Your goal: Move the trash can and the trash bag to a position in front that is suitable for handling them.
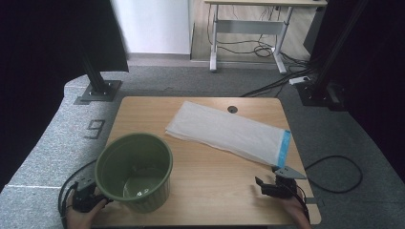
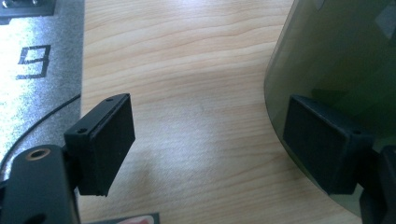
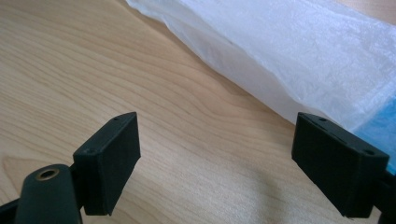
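Note:
An olive green plastic bucket stands upright at the table's near left, with nothing in it. A folded white plastic bag with a blue end strip lies flat across the table's far middle. My left gripper rests at the near left corner, beside the bucket's left wall. In the left gripper view its jaws stand wide apart over bare wood, the bucket against the right jaw. My right gripper sits at the near right, open, just short of the bag.
The wooden table has a round cable hole at its far edge. Grey carpet with a marked number lies to the left. Black frame posts stand at both far corners, and a cable loops on the floor right.

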Demonstrator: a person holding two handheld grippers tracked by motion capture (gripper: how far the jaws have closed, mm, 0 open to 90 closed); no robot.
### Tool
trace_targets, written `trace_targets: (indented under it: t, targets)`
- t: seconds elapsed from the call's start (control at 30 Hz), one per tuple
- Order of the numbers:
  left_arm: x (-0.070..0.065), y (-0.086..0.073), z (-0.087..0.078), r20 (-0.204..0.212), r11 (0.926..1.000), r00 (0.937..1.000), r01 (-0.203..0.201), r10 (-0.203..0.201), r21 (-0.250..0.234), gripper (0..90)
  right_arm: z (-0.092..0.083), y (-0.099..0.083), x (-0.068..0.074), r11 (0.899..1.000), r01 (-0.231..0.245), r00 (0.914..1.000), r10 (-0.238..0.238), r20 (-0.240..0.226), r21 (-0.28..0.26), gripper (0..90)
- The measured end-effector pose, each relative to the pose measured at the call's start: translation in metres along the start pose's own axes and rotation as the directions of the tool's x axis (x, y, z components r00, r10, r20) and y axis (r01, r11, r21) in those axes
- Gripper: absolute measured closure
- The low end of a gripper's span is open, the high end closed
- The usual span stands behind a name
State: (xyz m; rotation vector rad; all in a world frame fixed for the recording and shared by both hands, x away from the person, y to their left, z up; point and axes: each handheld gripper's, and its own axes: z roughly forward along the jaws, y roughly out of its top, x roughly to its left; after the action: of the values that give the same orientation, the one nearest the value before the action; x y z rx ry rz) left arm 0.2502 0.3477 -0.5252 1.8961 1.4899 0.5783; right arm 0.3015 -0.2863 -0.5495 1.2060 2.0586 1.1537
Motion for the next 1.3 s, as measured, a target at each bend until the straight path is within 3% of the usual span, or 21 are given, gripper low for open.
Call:
trace_targets:
  t: [0.23,0.43,0.6,0.7,0.8,0.97,1.07,1.1,1.13,1.3]
  targets:
    - [-0.001,0.001,0.0,0.013,0.9999,0.9999,-0.01,0.01,0.005,14.8,-0.004,-0.002,-0.002,1.0,0.01,0.9999,-0.01,0.012,0.006,15.4]
    - [0.004,-0.005,-0.016,0.028,0.9995,0.9995,-0.012,0.012,-0.028,14.3,-0.003,-0.002,-0.002,1.0,0.015,0.9998,-0.015,0.01,0.014,15.6]
    - [0.001,-0.013,-0.035,0.1,0.9964,0.9928,-0.061,0.066,-0.058,13.7,0.001,0.0,-0.001,0.999,0.031,0.9995,-0.031,0.003,0.019,15.7]
    - [-0.007,-0.017,-0.044,0.175,0.9902,0.9759,-0.12,0.131,-0.072,13.8,0.003,0.003,-0.001,0.999,0.035,0.9994,-0.035,-0.006,0.013,15.8]
    - [-0.015,-0.02,-0.049,0.269,0.9833,0.9472,-0.152,0.174,-0.101,13.6,0.005,0.005,-0.001,0.999,0.034,0.9993,-0.034,-0.014,0.015,16.4]
    - [-0.029,-0.014,-0.046,0.343,0.9729,0.912,-0.191,0.225,-0.13,13.2,0.01,0.008,-0.001,1.0,0.024,0.9992,-0.023,-0.033,0.02,16.9]
    - [-0.035,-0.008,-0.038,0.4,0.966,0.8801,-0.219,0.256,-0.138,9.8,0.01,0.008,0.001,0.999,0.031,0.9988,-0.03,-0.04,0.024,16.9]
    - [-0.036,-0.007,-0.036,0.412,0.9648,0.8728,-0.222,0.261,-0.142,9.7,0.01,0.008,0.001,0.999,0.035,0.9984,-0.034,-0.045,0.018,17.0]
    - [-0.038,-0.006,-0.034,0.421,0.964,0.8679,-0.223,0.264,-0.144,9.7,0.009,0.008,0.001,0.999,0.036,0.9984,-0.035,-0.045,0.011,17.2]
    - [-0.043,0.001,-0.025,0.432,0.9603,0.8578,-0.241,0.279,-0.14,8.9,0.006,0.008,0.0,1.0,0.021,0.9993,-0.021,-0.031,-0.004,17.8]
